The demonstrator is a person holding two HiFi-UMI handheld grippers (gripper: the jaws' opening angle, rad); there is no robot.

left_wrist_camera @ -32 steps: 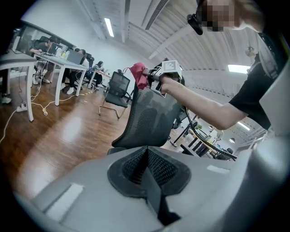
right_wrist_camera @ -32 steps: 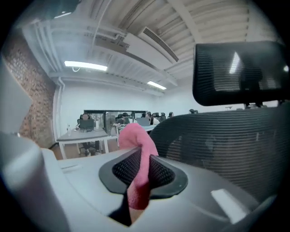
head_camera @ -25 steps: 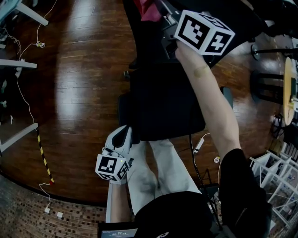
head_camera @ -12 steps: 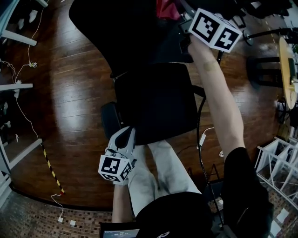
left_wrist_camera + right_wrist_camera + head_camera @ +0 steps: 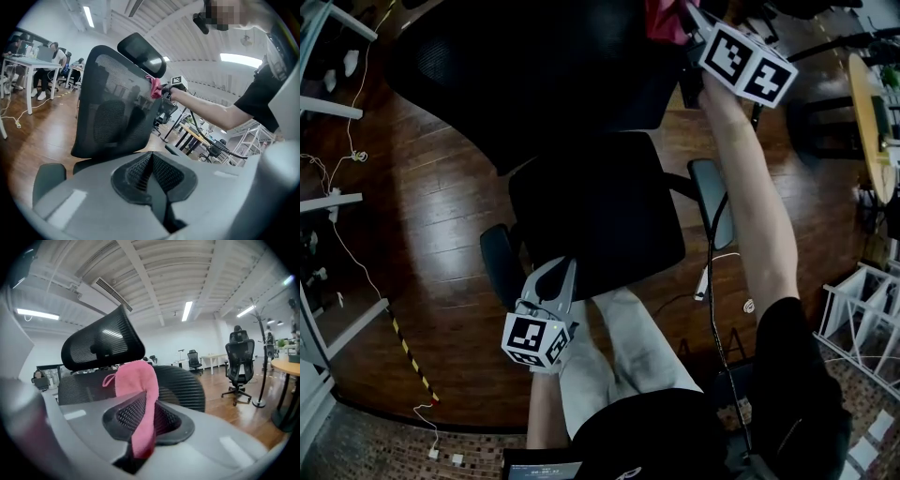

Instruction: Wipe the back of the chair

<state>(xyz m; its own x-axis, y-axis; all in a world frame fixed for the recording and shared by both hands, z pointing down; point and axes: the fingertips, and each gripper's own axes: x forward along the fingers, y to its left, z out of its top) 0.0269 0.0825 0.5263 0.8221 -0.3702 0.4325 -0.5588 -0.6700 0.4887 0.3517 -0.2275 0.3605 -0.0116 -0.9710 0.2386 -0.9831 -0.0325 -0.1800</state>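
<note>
The right gripper (image 5: 143,403) has its jaws pressed together on a pink fabric cloth (image 5: 134,377). The cloth is pinched between the dark ribbed pads (image 5: 123,414), and its free end stands up past the jaw tips with a small loop at one side. From the left gripper view the cloth lies against the top edge of the black mesh backrest (image 5: 112,117) of the office chair, on the rear face, just under the curved black mesh headrest (image 5: 143,54). The person's bare right arm (image 5: 759,216) reaches out over the chair to hold it there.

The left gripper (image 5: 151,160) is fully closed, its pads meeting with nothing between them. It hangs low by the front edge of the black padded seat (image 5: 595,206), just beside the near black armrest (image 5: 502,267) and over the person's light trousers (image 5: 623,342). I cannot tell whether its tips touch the seat. It points up at the front face of the backrest.

In the head view the backrest leans away from the person, and the second armrest (image 5: 712,202) stands at the seat's other side. The chair stands on a dark wooden plank floor (image 5: 441,187). A round pale wooden table (image 5: 872,122) sits at the far right.
</note>
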